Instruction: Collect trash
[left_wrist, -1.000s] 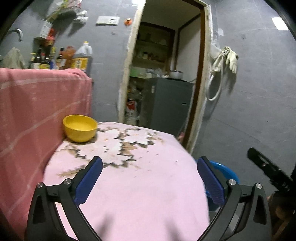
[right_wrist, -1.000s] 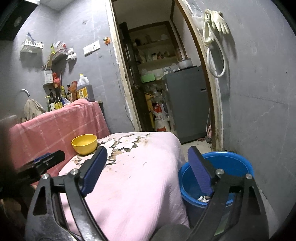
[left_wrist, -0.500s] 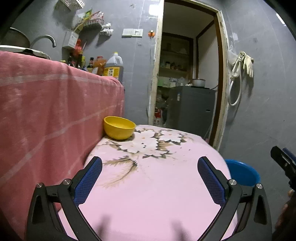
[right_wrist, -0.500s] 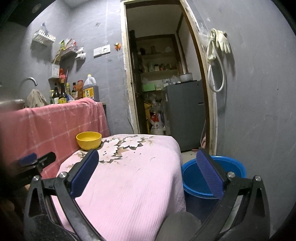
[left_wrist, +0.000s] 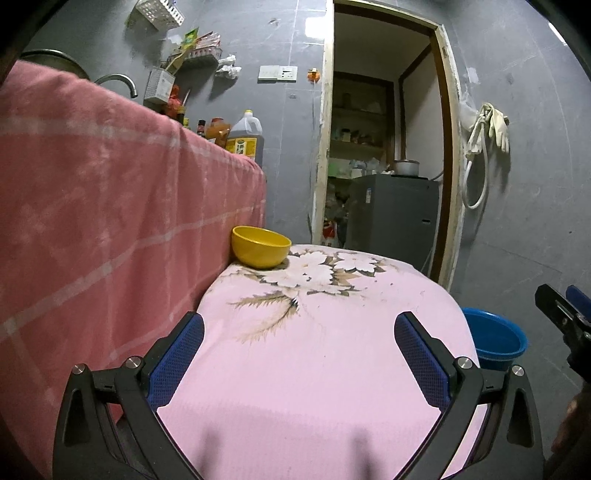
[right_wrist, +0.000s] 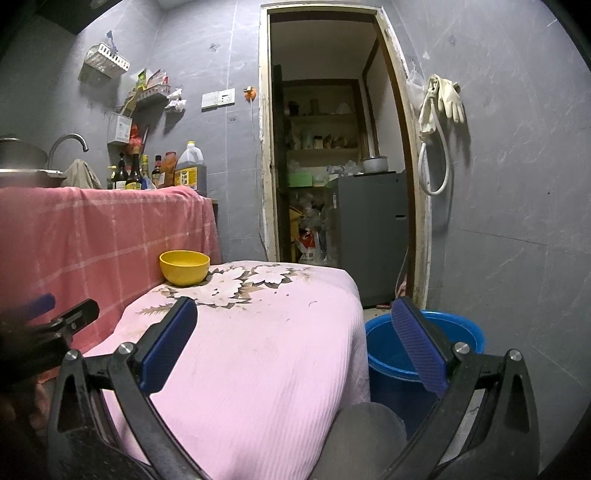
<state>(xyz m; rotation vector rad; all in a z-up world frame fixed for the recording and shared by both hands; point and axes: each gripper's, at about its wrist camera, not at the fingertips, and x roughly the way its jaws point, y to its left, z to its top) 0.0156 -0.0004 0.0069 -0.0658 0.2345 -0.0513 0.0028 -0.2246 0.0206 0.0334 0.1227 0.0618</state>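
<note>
You have lowered both tools since a second ago, so the pink floral table cover (left_wrist: 317, 350) now fills more of each view. Your left gripper (left_wrist: 299, 354) hangs over it with jaws spread wide, holding nothing. Your right gripper (right_wrist: 295, 345) is equally spread and empty, near the cover's right edge. The blue bucket (right_wrist: 458, 334) stands on the floor just beside the table; the yellow bowl (left_wrist: 260, 251) sits at the far corner against the red checked cloth (left_wrist: 110, 221)
</note>
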